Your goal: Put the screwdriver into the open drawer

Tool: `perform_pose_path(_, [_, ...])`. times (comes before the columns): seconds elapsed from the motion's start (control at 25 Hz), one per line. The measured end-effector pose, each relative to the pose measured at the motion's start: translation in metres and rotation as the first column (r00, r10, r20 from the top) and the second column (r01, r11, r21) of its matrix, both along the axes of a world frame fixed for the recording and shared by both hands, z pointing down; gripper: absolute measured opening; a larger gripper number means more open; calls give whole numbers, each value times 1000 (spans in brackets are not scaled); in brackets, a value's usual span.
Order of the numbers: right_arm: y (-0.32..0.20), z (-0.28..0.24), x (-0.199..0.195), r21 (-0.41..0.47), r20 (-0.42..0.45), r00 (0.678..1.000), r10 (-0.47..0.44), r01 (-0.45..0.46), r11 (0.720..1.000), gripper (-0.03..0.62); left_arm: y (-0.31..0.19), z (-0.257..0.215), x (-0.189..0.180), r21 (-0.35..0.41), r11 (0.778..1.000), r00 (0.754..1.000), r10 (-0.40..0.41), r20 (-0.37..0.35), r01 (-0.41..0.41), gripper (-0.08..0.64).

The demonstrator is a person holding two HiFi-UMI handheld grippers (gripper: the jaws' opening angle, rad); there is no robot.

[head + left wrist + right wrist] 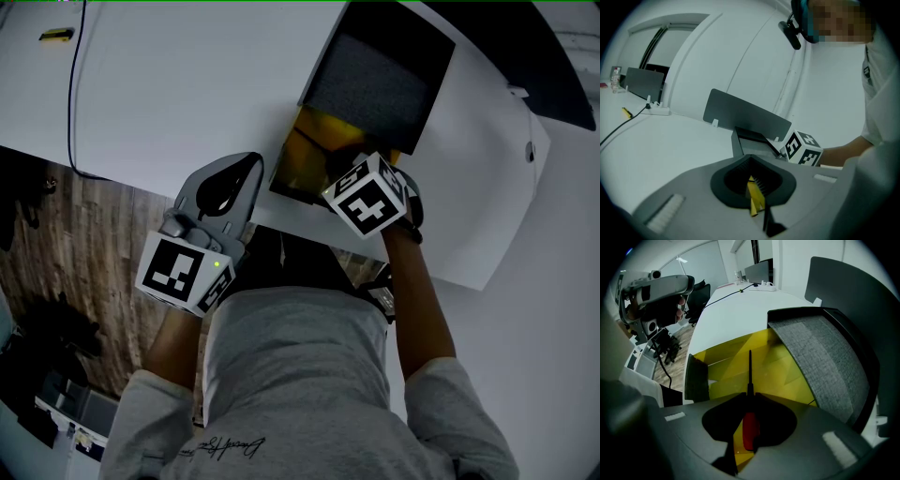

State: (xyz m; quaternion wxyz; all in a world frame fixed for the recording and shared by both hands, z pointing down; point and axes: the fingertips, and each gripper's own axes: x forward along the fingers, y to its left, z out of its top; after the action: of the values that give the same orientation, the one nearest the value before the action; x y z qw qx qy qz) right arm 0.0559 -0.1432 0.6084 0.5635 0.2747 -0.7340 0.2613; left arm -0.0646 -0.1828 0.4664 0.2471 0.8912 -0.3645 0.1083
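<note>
Nearest in, the left tool (751, 166) hangs at the worktop's front edge with its jaws drawn together. Only a thin yellow strip (755, 197) shows in the gap, and it looks like part of the tool, not something picked up. This hand seems to have no part in the step.

Just beyond, the right tool (750, 395) is clamped on the screwdriver (749, 427). The red handle sits between the jaws and the dark shaft runs straight out ahead of them. The shaft lies over the yellow inside of the drawer (797, 376), which is pulled well out towards the person. Whether the tip touches the drawer floor cannot be told.

Behind the drawer is the grey felt-topped unit (825, 357) it slides from. This stands on the white worktop (169, 94), where a dark cable (71, 84) trails off to the far side.

By my reading the task is most of the way there. The drawer is open, and the screwdriver is picked up and brought over it. What is left is to lower it inside, open the jaws and lift the tool clear.
</note>
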Motion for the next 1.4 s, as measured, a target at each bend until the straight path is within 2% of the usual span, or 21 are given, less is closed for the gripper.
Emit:
perform_pose_path(0.72, [3,-1,-2,15,1,1000,-9,9,1000,120,1,-3,0,7,1000,1000,-11,5,11,0])
perform_pose_path(1.4, [-1,-22,-3,73,32,999,-2,-1,997,120,8,-15,3,20,1000,1000,-5,16,5,0])
